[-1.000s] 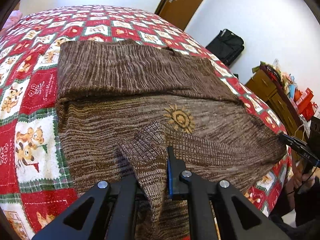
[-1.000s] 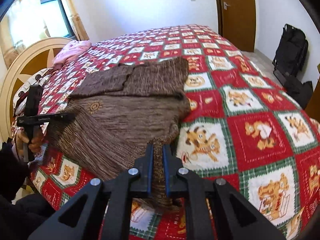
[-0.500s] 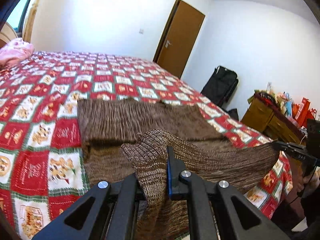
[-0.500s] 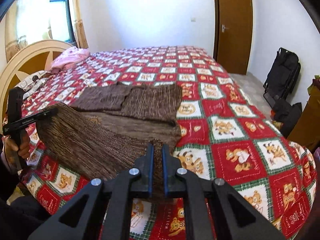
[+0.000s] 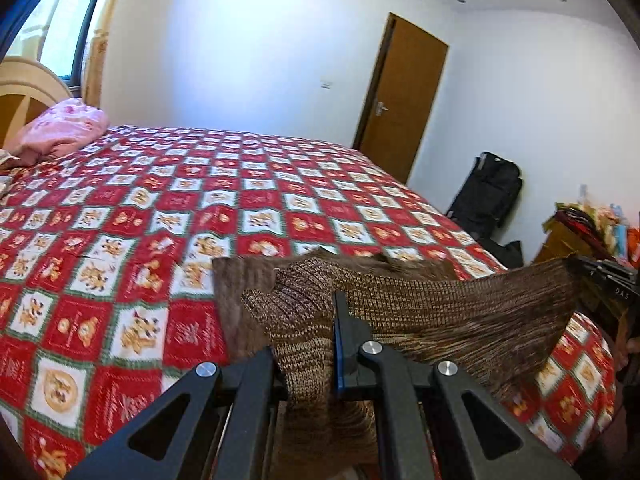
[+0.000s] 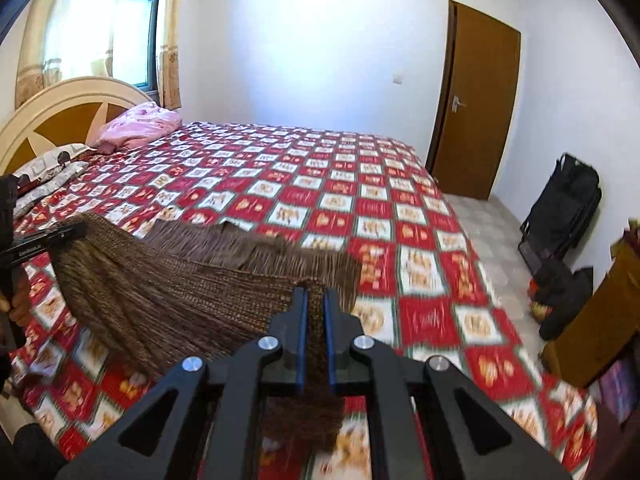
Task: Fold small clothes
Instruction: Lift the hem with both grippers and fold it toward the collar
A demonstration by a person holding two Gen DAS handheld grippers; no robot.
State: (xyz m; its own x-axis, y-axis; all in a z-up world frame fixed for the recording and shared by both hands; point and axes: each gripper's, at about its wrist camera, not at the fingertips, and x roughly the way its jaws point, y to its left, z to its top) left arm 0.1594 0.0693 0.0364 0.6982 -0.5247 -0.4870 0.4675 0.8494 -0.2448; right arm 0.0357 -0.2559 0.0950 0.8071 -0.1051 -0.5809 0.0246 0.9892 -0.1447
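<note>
A brown knitted sweater lies partly on the red patchwork bedspread, its near hem lifted off the bed. My left gripper is shut on one corner of the hem; bunched knit hides its left finger. My right gripper is shut on the other corner of the sweater. The hem hangs stretched between them. The far part, with folded sleeves, rests flat on the bedspread. Each gripper shows in the other's view: the right one, the left one.
A pink bundle and pillows lie by the headboard. A wooden door stands in the far wall. A black bag sits on the floor. A cluttered wooden dresser stands beside the bed.
Both grippers have risen and tilted up, lifting the sweater's near hem off the bed. More of the room and far bedspread has come into view.
</note>
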